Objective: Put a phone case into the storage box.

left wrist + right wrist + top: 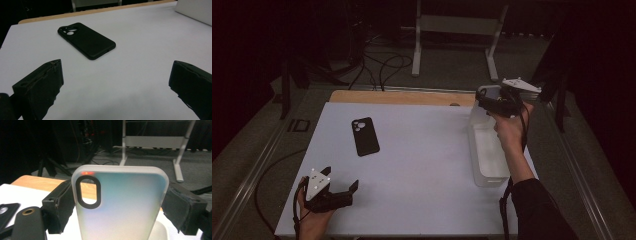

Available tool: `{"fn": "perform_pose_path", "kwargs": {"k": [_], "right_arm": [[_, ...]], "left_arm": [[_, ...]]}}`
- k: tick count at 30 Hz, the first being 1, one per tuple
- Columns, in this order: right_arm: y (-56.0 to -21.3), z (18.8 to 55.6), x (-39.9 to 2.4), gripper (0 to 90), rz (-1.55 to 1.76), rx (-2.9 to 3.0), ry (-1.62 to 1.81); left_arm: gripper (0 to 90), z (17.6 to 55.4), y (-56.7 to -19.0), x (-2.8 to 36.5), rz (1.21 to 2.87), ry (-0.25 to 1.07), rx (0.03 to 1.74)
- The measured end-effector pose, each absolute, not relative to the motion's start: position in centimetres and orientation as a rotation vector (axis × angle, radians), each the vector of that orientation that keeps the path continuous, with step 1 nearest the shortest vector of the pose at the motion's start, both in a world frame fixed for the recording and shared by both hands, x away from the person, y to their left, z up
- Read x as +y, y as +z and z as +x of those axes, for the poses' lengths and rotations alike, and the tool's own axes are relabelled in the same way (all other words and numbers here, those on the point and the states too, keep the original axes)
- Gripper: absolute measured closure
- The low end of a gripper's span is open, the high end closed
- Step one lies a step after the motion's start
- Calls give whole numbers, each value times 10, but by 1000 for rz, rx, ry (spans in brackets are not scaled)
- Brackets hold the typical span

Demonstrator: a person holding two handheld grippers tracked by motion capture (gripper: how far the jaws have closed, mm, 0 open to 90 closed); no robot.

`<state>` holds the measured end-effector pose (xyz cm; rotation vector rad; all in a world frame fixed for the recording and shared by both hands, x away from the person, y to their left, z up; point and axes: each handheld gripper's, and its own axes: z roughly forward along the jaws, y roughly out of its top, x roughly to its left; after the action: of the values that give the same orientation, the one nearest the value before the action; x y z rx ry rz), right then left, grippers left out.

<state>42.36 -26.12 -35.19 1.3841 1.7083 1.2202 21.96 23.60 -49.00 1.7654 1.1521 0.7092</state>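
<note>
High view: right gripper (484, 100) at upper right of frame, raised over the far end of a clear plastic bin (486, 155) that sits along the table's right edge. Jaws clamp a frosted translucent phone case (486, 92) by its two long edges. Right gripper view: translucent case (120, 202) upright at frame centre, black-ringed camera cutout at its upper left, a pad pressed on each side.

Left gripper (343, 190) low at lower left of high view, jaws spread wide, nothing between them. Black phone case (364, 136) lies flat on the white table (422, 165), left of centre, well apart from both grippers. Left gripper view: black case (86, 40) in upper-left area, beyond the open jaws.
</note>
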Motion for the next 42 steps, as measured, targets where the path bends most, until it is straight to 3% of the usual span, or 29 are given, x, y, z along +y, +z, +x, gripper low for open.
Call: {"fn": "perform_pose_path", "kwargs": {"k": [42], "right_arm": [[-428,486,-267,167,1606,1694,922]], "left_arm": [[0,218,-490,241,1742,703,1162]]}}
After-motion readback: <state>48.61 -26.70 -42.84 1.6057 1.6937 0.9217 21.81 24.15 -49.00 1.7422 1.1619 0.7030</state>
